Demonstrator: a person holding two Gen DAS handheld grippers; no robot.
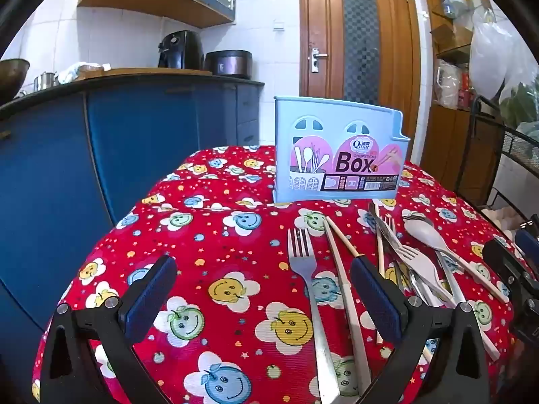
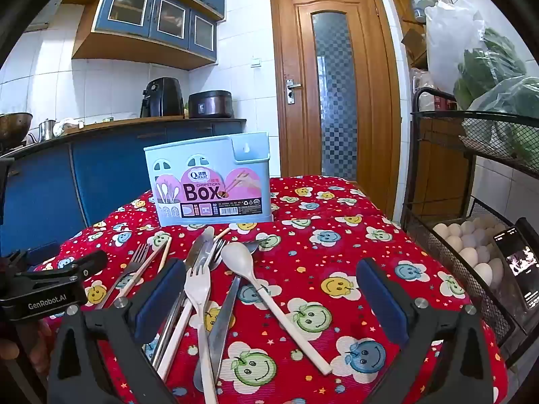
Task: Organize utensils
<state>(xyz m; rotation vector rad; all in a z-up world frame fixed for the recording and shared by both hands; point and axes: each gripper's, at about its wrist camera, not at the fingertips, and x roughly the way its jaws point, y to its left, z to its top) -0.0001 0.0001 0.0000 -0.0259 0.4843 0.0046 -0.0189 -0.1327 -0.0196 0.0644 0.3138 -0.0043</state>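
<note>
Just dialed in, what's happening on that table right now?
A person holds a gripper in each hand over the red tablecloth; the left gripper and right gripper are both wide open and hold nothing. The utensils lie loose on the cloth: a metal fork, chopsticks, a white spoon, a white fork and a knife. The blue chopsticks box stands behind them; no utensils show in it.

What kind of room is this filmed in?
Most likely a home kitchen. A counter along the tiled wall carries an air fryer and a rice cooker, blue wall cupboards hang above, and a wire basket of eggs stands beside the table.
</note>
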